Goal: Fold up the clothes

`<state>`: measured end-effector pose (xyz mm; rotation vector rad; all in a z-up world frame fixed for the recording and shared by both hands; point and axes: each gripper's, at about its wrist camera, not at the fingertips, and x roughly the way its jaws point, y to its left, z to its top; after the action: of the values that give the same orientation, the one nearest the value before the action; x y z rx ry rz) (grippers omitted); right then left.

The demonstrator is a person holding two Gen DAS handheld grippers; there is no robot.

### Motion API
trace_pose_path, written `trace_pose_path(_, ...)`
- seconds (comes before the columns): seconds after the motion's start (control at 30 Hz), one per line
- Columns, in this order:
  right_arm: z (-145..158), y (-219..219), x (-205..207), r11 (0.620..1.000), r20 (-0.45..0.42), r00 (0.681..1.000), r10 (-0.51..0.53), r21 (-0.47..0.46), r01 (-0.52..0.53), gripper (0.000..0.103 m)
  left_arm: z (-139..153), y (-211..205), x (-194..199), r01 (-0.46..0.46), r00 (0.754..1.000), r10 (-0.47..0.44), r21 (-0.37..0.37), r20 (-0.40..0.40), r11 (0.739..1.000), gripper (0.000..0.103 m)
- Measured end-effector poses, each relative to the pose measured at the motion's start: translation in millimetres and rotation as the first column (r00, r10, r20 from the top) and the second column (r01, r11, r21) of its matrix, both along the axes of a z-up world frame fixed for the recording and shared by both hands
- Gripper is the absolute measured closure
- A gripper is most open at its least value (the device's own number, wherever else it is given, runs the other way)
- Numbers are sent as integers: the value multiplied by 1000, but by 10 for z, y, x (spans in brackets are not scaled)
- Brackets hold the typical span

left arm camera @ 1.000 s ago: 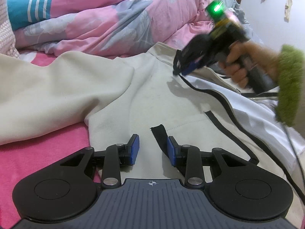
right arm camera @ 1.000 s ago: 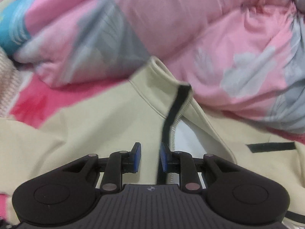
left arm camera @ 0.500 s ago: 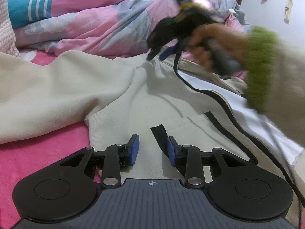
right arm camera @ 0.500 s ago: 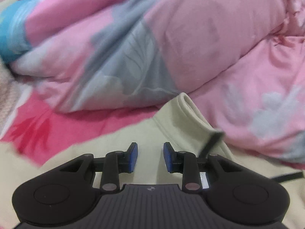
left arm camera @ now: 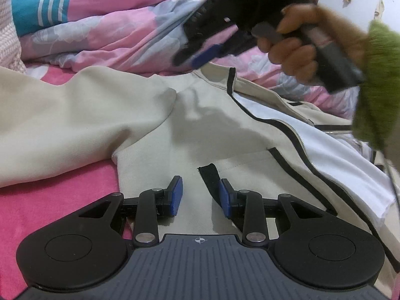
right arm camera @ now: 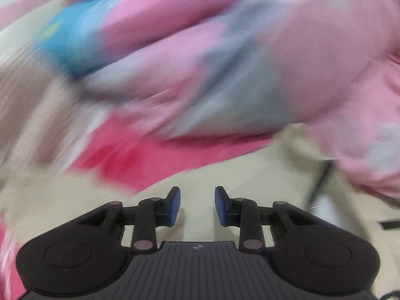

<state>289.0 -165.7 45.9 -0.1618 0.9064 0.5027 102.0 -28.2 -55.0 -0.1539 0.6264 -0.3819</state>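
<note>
Jacket [left arm camera: 205, 135]: cream, soft matte cloth, spread on the bed with its front unzipped over a white lining; black zip tape edges the opening.
Left gripper [left arm camera: 200, 197]: low over the jacket's hem, jaws apart, a black tab of trim lying between the blue pads, not pinched.
Right gripper [left arm camera: 197, 58]: held in a hand [left arm camera: 297, 47] above the collar, clear of the cloth; released, nothing between its pads.
Sleeve [left arm camera: 62, 125]: flat, stretched left across the pink sheet [left arm camera: 50, 207].
Quilt [left arm camera: 120, 25]: puffy, pink and grey floral, heaped behind the jacket.

Left gripper [left arm camera: 198, 197] sits low, jaws parted around nothing. Right gripper [right arm camera: 197, 206] is up high in their hand [left arm camera: 297, 50], jaws parted and empty too.
</note>
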Motion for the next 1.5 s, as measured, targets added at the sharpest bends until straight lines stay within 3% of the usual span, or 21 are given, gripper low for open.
trace_pose_path(0.07,20,263,-173,991,-7,992,124,-43,-125,71,0,15,1,-2,1000,2,-9,-3,1000,71)
trace_pose_path(0.17,-5,612,-276,951,-43,953,299,-69,-302,72,2,29,-4,-3,1000,3,-18,-6,1000,71)
trace_pose_path(0.3,-502,1157,-176,892,-78,910,407,-183,-414,72,0,22,-3,-5,1000,4,-12,-2,1000,71)
trace_pose_path(0.33,-607,1284,-144,880,-77,902,424,-203,-430,71,-2,22,-4,-5,1000,5,-12,-1,1000,71)
trace_pose_path(0.43,-625,1525,-10,900,-18,912,411,-154,-408,70,-1,17,-7,-6,1000,6,-9,2,1000,71)
trace_pose_path(0.63,-449,1443,-73,919,98,918,383,-139,-369,71,0,12,-3,-6,1000,6,-8,3,1000,71)
trace_pose_path(0.77,-24,962,-122,973,137,964,226,16,-230,70,4,12,2,-6,1000,6,-6,2,1000,71)
trace_pose_path(0.87,303,466,-354,989,137,985,108,85,-120,65,11,23,11,-6,1000,6,-6,-2,1000,71)
trace_pose_path(1.07,633,-653,-1210,965,72,984,-162,221,142,59,19,48,35,2,1000,-3,-13,-14,1000,68)
trace_pose_path(1.13,648,-990,-1546,940,34,969,-246,250,230,57,24,52,44,8,1000,-9,-17,-17,1000,66)
trace_pose_path(1.23,471,-1353,-2059,890,-66,930,-362,270,366,44,34,49,39,11,1000,-11,-13,-17,1000,66)
trace_pose_path(1.33,247,-1641,-2568,833,-163,875,-456,270,484,42,51,53,29,13,1000,-13,-11,-19,1000,64)
trace_pose_path(1.5,-26,-1956,-3238,746,-218,775,-593,213,631,30,111,69,-7,4,1000,-5,-25,-30,1000,57)
